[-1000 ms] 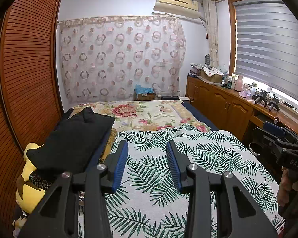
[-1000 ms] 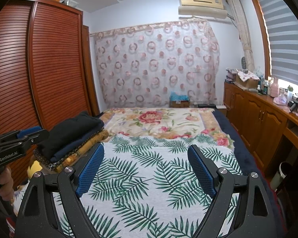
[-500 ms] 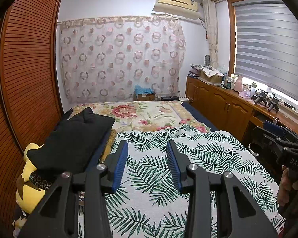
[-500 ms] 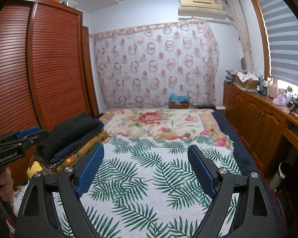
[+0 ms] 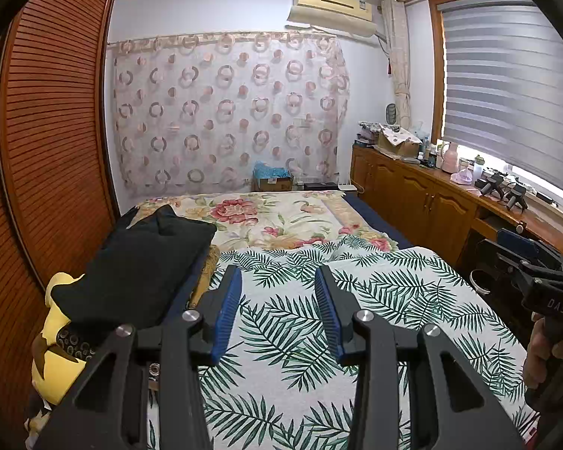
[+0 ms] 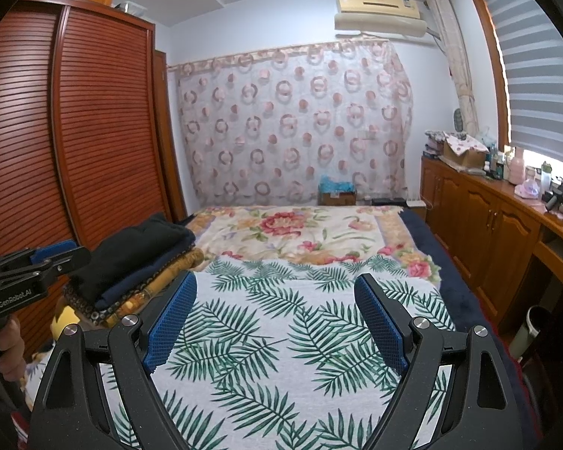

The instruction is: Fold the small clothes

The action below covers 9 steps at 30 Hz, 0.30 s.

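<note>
Left wrist view is showing the left gripper point(image 5: 277, 300) hovering over the palm-leaf bedspread point(image 5: 375, 300), jaws partly spread and pinching nothing. Over on the right, the right gripper point(image 6: 276, 322) is gaping wide, empty too. A stack of folded clothes point(image 6: 131, 258) is sitting at the bed's left edge; I'm seeing no unfolded garment, so folding looks finished or paused.

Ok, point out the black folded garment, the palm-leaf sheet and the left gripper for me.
black folded garment point(image 5: 139, 266), left wrist view, middle of its top face.
palm-leaf sheet point(image 6: 281, 322), right wrist view, bare stretch between the fingers.
left gripper point(image 5: 277, 296), left wrist view, midway between its fingertips.
</note>
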Available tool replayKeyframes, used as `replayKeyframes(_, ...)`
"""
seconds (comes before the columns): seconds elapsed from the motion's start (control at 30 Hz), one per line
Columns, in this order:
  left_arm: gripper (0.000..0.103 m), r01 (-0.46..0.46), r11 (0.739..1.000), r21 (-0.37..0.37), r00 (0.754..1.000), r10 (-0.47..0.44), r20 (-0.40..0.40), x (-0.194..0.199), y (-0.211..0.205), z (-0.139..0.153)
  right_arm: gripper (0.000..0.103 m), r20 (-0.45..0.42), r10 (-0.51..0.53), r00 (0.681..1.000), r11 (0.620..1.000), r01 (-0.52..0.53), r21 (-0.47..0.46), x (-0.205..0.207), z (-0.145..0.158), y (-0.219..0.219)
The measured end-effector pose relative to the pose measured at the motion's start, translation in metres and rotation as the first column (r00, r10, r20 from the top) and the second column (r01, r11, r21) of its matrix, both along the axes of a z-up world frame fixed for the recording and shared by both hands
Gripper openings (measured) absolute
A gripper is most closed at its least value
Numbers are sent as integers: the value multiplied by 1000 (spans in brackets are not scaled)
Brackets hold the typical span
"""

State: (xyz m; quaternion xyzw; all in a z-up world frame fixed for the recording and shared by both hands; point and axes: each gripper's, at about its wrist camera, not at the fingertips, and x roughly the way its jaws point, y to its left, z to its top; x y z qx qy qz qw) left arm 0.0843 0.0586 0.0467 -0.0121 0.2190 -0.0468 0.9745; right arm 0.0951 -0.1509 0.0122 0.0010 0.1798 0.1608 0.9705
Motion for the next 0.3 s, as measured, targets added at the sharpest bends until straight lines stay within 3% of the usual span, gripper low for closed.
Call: replayKeyframes(0.3, 39, 4, 1000, -3, 1000, -4, 1, -1, -2, 3, 88, 1, 0, 1000, 1000, 0, 0, 0, -1, 0)
